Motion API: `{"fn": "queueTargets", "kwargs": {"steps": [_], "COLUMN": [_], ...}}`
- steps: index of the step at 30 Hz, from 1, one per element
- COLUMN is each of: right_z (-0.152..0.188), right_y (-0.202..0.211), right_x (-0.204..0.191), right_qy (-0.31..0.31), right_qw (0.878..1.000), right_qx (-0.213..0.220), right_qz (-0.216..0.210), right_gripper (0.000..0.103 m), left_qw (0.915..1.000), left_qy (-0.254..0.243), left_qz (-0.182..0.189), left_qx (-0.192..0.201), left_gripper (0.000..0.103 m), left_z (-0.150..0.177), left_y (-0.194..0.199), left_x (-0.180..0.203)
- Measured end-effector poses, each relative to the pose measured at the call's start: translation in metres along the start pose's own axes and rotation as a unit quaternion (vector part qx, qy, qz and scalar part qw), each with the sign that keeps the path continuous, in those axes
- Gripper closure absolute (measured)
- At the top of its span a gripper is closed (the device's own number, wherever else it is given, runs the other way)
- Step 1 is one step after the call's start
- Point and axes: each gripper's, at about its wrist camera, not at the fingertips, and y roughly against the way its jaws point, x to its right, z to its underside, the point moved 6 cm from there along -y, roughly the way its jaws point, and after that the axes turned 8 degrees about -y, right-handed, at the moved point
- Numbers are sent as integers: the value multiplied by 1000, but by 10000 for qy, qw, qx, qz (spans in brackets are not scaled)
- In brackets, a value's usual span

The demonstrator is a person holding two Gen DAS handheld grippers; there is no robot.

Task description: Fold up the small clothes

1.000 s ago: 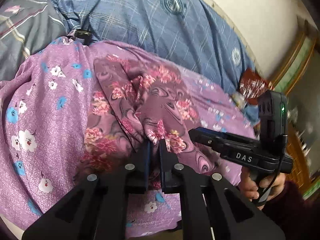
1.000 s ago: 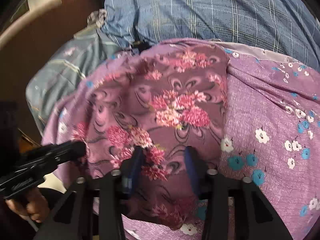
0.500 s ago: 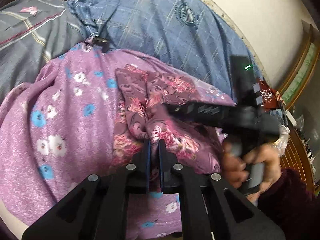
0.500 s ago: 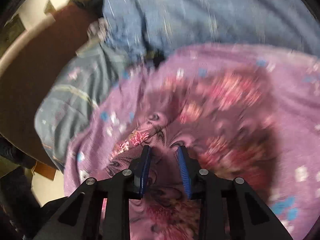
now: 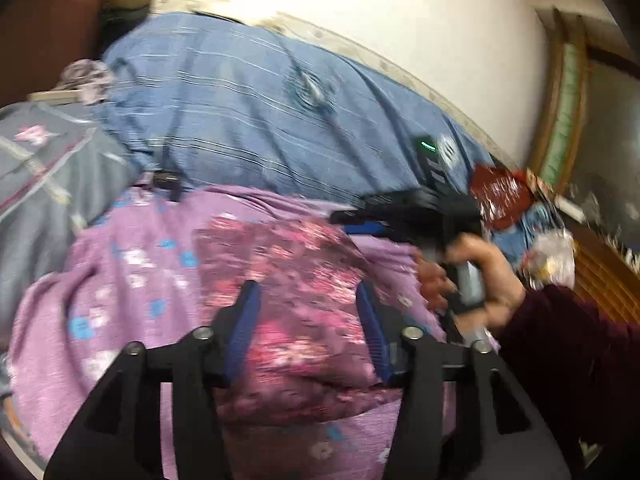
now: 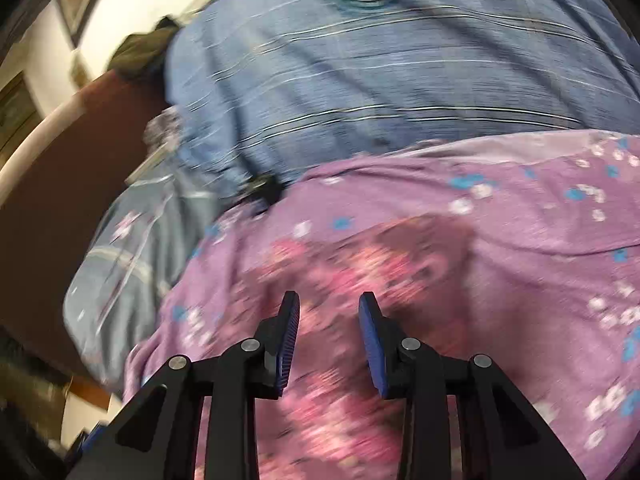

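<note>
Your left gripper [image 5: 306,328] has just been opening; its jaws stand spread over the floral garment [image 5: 296,280], pads clear of the cloth. Your right gripper [image 6: 329,340] shows jaws part-spread above the same piece, pinching nothing as far as the blur allows. The garment lies bunched in a lump on the purple flowered blanket [image 5: 120,280], near the bed's [image 5: 248,92] near edge. Judged: one fold laid and released; squaring and further folds remain.
</note>
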Motion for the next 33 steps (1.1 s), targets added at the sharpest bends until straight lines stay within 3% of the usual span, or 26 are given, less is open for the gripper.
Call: {"fn": "queueTargets", "kwargs": {"steps": [3,5,7,11,13,15,18,20,22,24,25,27,28,30,33], "right_z": [-11,-11,-5,-7,-8,-5,13,30,54,75,88,122,128,129,118], "right_y": [-27,-55,-80,-79,-64,-41,2,26,45,52,51,29,28,34,55], "right_x": [22,36,45,41,39,35,22,15,12,9,10,17,18,15,12], "right_qy": [-346,-587,-639,-424,-361,-250,80,259,311,322,356,418,564,729,487], "right_qw": [9989,9968,9942,9947,9947,9964,9983,9984,9982,9980,9979,9950,9954,9957,9967], "right_qx": [-288,-501,-772,-808,-842,-723,-561,-494,-490,-496,-516,-907,-748,-529,-652], "right_qz": [113,224,385,467,459,356,118,-24,-142,-207,-170,77,193,219,68], "right_gripper": [70,72,71,71,70,66,66,66,66,66,66,66,67,67,67], "left_qw": [9983,9901,9816,9824,9846,9894,9953,9931,9865,9694,9666,9659,9657,9674,9693], "left_qy": [-134,148,377,57,147,405,588,632,654,600,825,1108,1119,1052,589], "left_qz": [-15,-40,-28,-75,-1,134,-159,-361,-573,-1060,-943,-893,-928,-1080,-1538], "left_qx": [-569,-1392,-1872,-1864,-1743,-1389,-753,-923,-1391,-2132,-2237,-2162,-2152,-2035,-1827], "left_gripper": [49,48,49,49,49,49,43,38,38,38,37,31,31,31,31], "left_z": [7,25,41,44,40,30,14,20,35,60,66,66,66,63,54], "left_y": [-32,-66,-81,-76,-68,-56,-33,-36,-48,-64,-67,-63,-60,-52,-37], "left_x": [12,6,-2,2,1,-3,-19,-27,-32,-40,-43,-49,-49,-46,-39]}}
